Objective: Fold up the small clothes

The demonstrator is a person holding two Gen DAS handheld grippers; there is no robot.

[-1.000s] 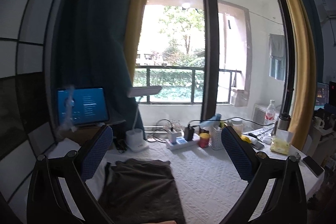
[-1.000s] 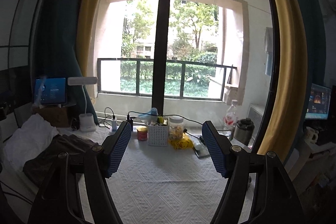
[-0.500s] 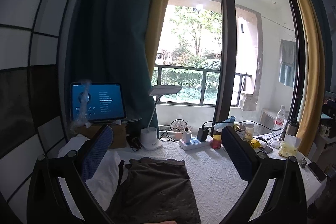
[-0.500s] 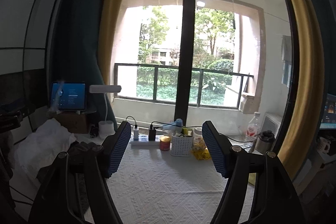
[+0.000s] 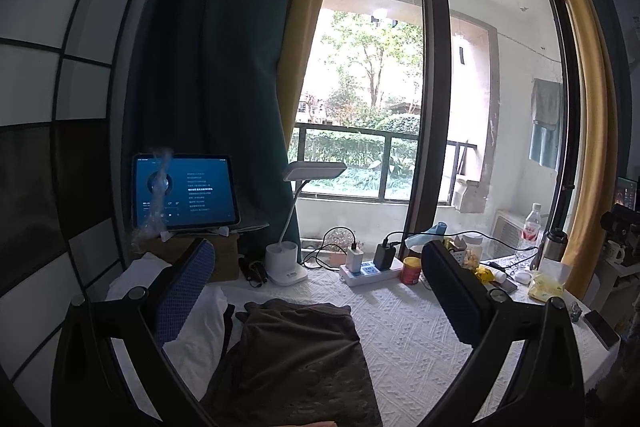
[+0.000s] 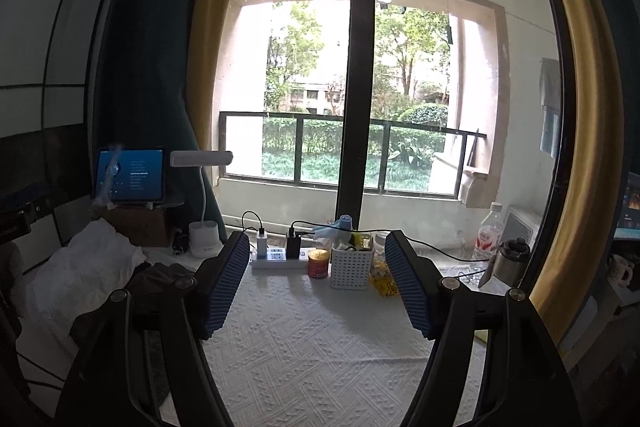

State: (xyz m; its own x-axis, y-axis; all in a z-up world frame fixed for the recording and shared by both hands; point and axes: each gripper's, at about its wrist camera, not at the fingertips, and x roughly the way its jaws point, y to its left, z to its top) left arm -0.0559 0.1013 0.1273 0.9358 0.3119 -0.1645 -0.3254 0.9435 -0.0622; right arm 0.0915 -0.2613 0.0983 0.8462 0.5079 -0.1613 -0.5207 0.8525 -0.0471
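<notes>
On the white tablecloth (image 5: 408, 331) before you lies the dark folded garment (image 5: 296, 355), under your left gripper (image 5: 316, 287); both it and your right gripper (image 6: 316, 287) gape wide, grasping nothing.

Before you: dark brown folded cloth garment (image 5: 296, 359) on white textured tablecloth (image 5: 408, 331); white crumpled fabric (image 5: 200, 323) to its left; white power strip (image 5: 370, 271) behind.

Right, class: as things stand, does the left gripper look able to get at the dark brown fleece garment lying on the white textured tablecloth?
Probably yes: the left gripper has open, empty jaws, and the dark brown fleece garment lies just below and ahead with nothing over it.
</notes>
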